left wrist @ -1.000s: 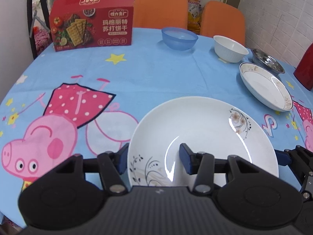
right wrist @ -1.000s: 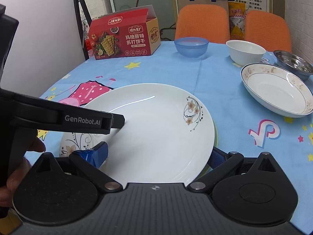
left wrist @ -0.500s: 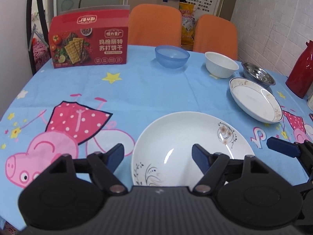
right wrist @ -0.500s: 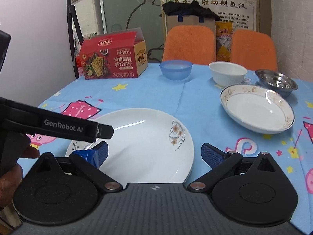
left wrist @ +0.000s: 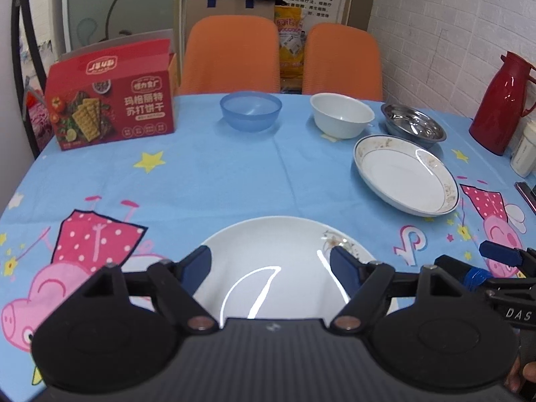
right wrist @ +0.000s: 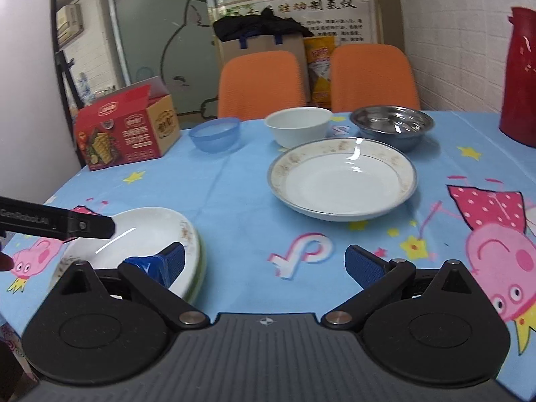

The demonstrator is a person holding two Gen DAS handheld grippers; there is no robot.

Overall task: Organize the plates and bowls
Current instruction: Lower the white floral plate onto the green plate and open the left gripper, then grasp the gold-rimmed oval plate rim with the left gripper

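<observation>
Left gripper jaws opening, nothing pinched, hovering over floral plate at near table edge. Right gripper wide open, empty, over bare tablecloth beside that plate. Gold-rimmed plate further back; blue bowl, white bowl, steel bowl behind.
</observation>
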